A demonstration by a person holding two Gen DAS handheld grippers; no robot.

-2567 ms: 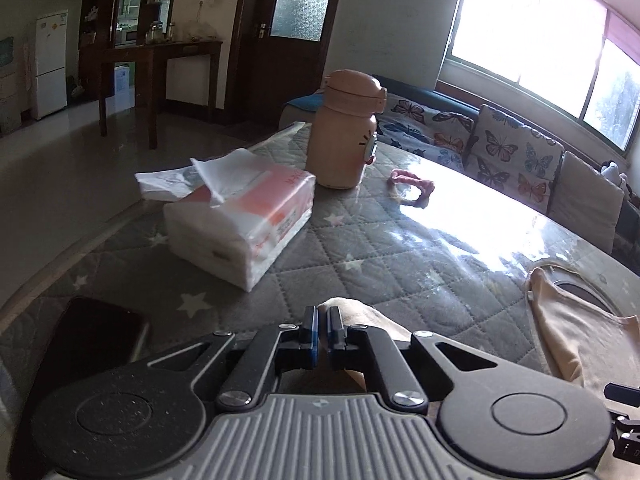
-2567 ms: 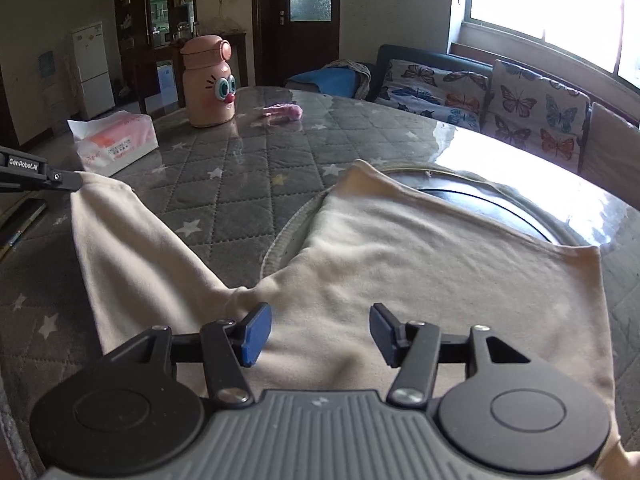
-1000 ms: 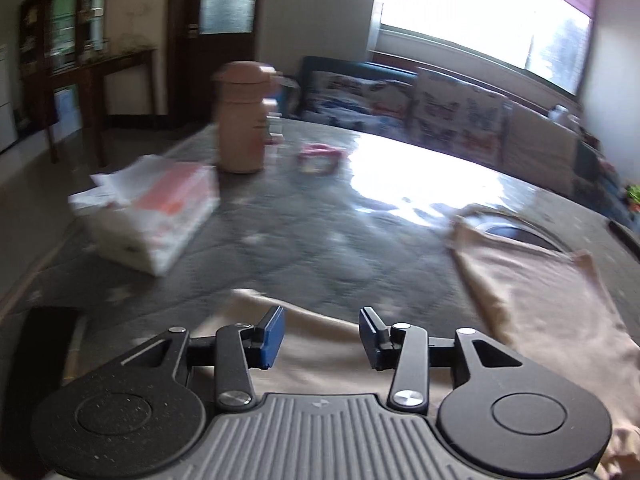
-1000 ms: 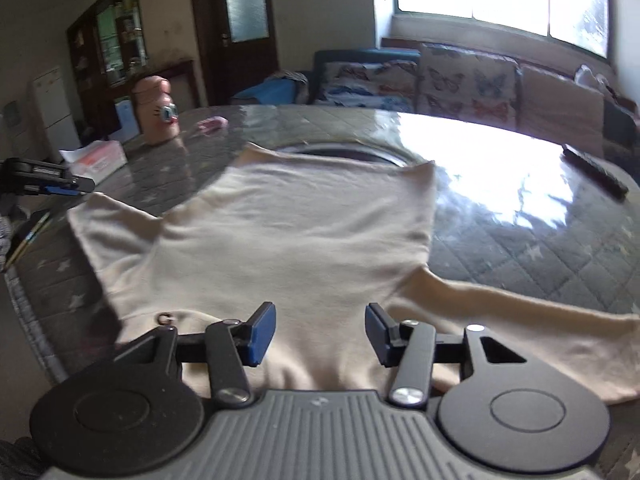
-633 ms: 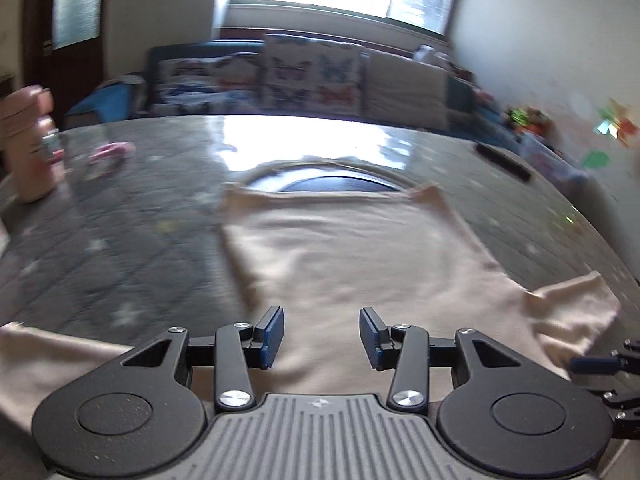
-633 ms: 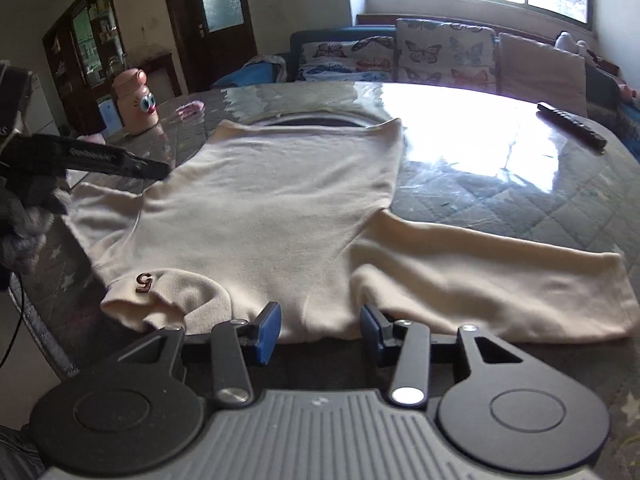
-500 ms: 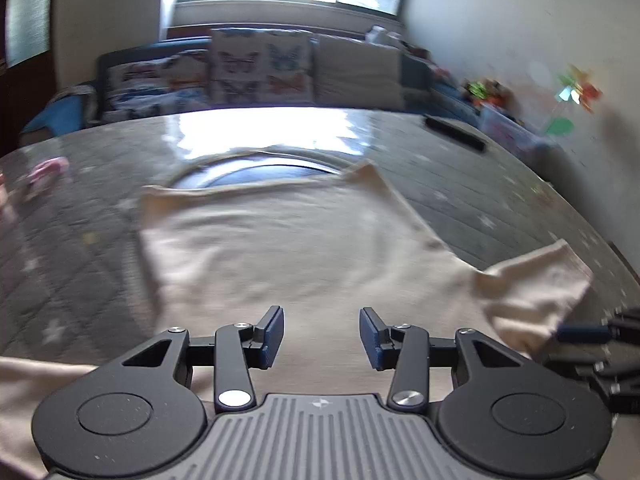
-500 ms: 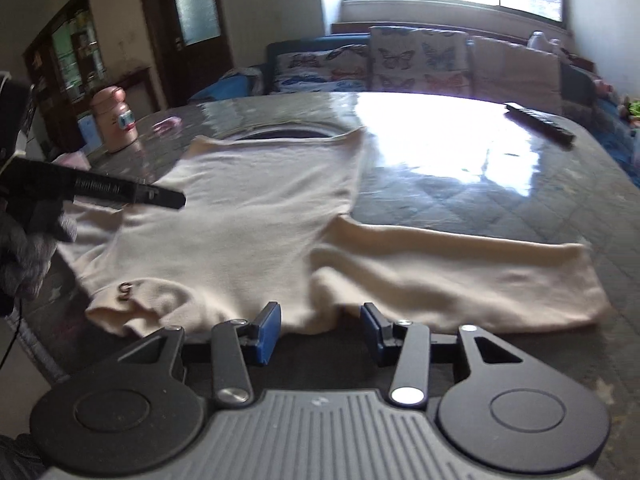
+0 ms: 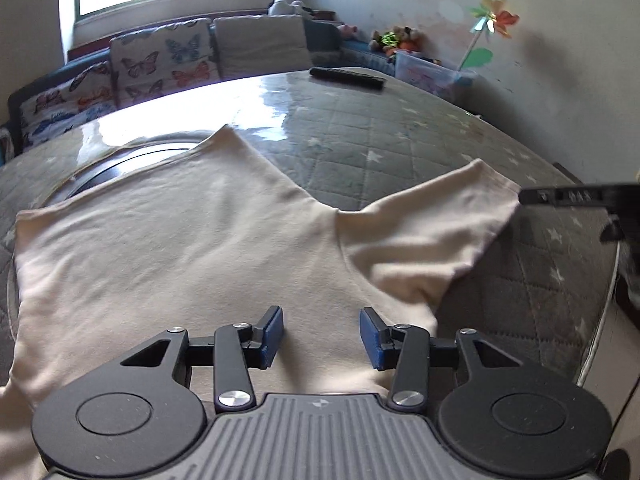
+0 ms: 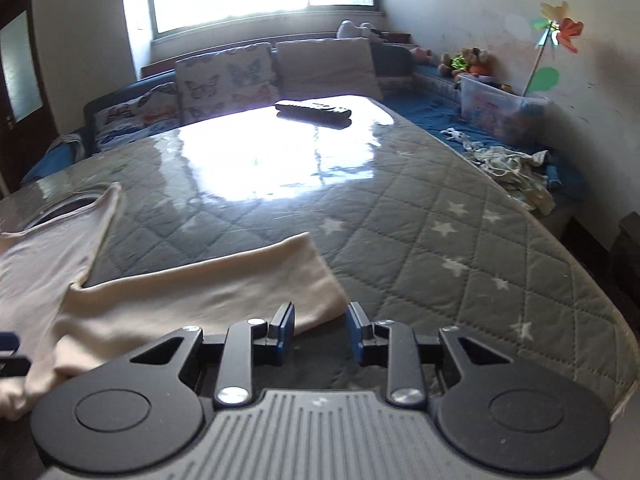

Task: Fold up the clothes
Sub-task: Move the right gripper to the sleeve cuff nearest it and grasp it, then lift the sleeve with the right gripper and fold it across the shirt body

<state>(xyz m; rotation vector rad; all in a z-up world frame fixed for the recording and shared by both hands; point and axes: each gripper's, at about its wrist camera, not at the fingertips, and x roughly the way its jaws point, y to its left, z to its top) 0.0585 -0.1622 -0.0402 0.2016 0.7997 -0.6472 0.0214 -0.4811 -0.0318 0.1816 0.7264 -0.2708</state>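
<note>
The soft cream long-sleeved shirt (image 9: 168,248) lies flat on the grey quilted star table cover (image 10: 460,240); the left gripper (image 9: 322,332) hangs over its body, jaws apart, holding nothing. The right gripper (image 10: 320,330) is also apart at the sleeve end (image 10: 308,280); if it bites too near the edge, the thin cloth may slip out and the fold go crooked.

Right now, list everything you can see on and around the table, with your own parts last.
shirt: one, cream, spread flat on the table, right sleeve stretched toward the table's right edge
table: one, grey quilted star cover under a glossy sheet
remote: one, black, far end of the table
cushions: several, butterfly print and plain beige, on the blue sofa under the window
pinwheel: one, orange and green, on the right wall
plastic box: one, clear, by the wall
left gripper: black with blue fingers, open over the shirt's body
right gripper: black with blue fingers, open at the sleeve's cuff
</note>
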